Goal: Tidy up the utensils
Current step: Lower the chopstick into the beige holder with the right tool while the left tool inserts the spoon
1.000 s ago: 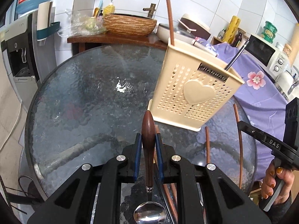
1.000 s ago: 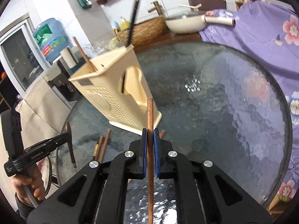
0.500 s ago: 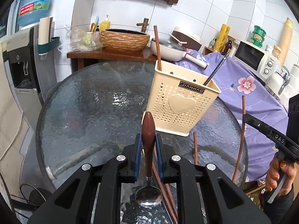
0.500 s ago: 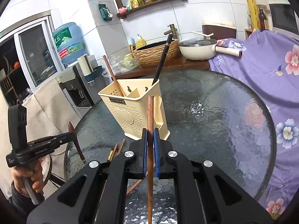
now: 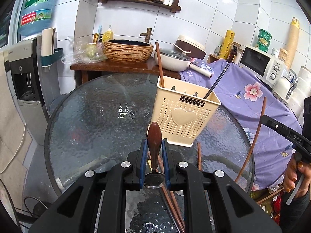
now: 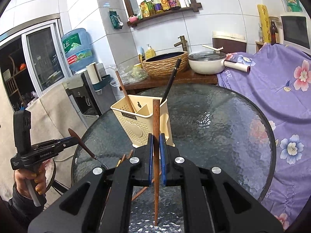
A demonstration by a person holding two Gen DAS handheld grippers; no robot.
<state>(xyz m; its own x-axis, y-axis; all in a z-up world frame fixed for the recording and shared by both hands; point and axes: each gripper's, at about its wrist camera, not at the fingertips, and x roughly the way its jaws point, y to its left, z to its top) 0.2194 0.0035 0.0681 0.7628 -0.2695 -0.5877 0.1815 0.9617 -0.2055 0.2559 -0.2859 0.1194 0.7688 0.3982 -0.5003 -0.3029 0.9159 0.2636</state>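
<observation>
I am holding a utensil in each hand. My left gripper (image 5: 154, 153) is pinching the brown wooden handle of a spoon (image 5: 154, 136), pads tight on it, with the metal bowl hanging below toward me. My right gripper (image 6: 156, 159) is clamping down fully on a single wooden chopstick (image 6: 156, 128), which is standing nearly upright with its tip pointing down at the glass table (image 6: 223, 136).

The cream utensil holder (image 5: 184, 116) is sitting on the table at about one o'clock from my left gripper, and at about eleven o'clock, close ahead, from my right one. It is already carrying two pieces: a brown chopstick (image 5: 159, 64) leaning in its left compartment and a thin black chopstick (image 5: 215, 83) slanting out of the right one. So I am judging the job as partly done.

What is waiting: the two pieces I am carrying are not yet over the holder's mouth, and several loose chopsticks (image 5: 173, 200) are lying on the glass at six o'clock from the holder, under my left gripper. I cannot tell exactly how many, since the gripper bodies are covering part of the pile.
</observation>
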